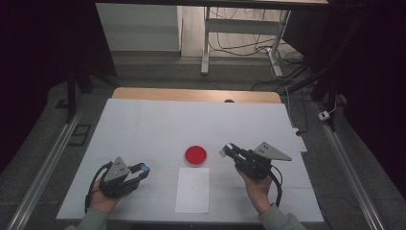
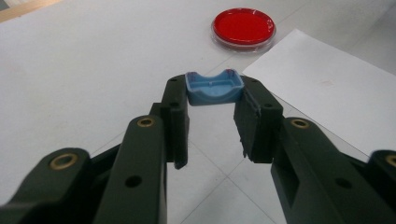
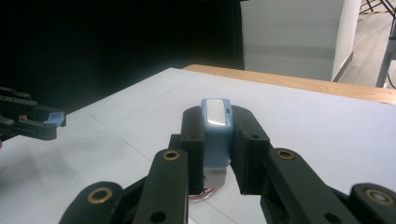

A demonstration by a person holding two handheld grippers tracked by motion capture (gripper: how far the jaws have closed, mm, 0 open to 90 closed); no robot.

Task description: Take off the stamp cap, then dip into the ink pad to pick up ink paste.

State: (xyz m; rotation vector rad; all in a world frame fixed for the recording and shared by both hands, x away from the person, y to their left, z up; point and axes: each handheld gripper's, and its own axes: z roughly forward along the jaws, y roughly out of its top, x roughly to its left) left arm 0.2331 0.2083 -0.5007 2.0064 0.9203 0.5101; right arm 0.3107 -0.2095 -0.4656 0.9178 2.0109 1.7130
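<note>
Two hand-held grippers over a white surface point(image 1: 143, 124), each closed on one part of a small blue device. The left hand-held gripper point(image 1: 142, 168) pinches a shallow blue cap point(image 2: 214, 87) by its two short ends, hollow side up, so the cap's long axis spans the gap between the jaws. The right hand-held gripper point(image 1: 229, 150) clamps a blue stamp-like body point(image 3: 215, 135) upright between its pads, pale top face towards the camera; what lies at its lower end is poorly seen and may be a round base. The deciding relation: the two held parts are well apart and face one another across the middle of the surface, with a red round dish point(image 1: 196, 155) and a white paper sheet point(image 1: 192, 189) between them, the dish just beyond the sheet's far edge. The right hand-held gripper appears slightly nearer the dish. Count: one cap, one body, one dish, one sheet.
</note>
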